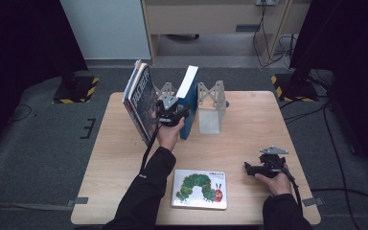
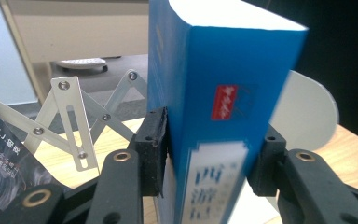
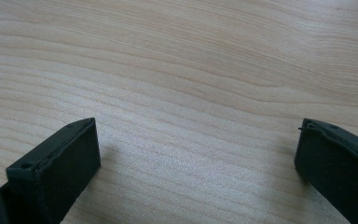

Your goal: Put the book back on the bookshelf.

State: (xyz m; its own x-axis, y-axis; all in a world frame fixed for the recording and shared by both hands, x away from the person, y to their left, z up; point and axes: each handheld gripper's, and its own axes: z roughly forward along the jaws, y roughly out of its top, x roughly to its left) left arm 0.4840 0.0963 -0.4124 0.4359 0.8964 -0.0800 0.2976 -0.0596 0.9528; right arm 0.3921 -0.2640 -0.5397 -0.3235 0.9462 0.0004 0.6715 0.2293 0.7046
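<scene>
A thick blue book [image 1: 190,103] stands on edge on the wooden table [image 1: 249,124], its top tipped a little to the right. My left gripper [image 1: 172,114] reaches it from the near side. In the left gripper view the blue book's spine [image 2: 223,112] sits between the jaws of my left gripper [image 2: 209,154], and both black pads [image 2: 154,140] lie against its covers. My right gripper [image 1: 249,167] rests low over the table at the near right, pointing left. Its jaws stand wide apart in the right gripper view [image 3: 196,154], with bare wood between them.
Two dark books [image 1: 140,98] lean together left of the blue one. A folding metal book rack [image 1: 211,103] stands behind and to the right, its scissor bars [image 2: 70,121] and white end plate [image 2: 307,116] close by. A caterpillar picture book [image 1: 200,188] lies flat at the front edge.
</scene>
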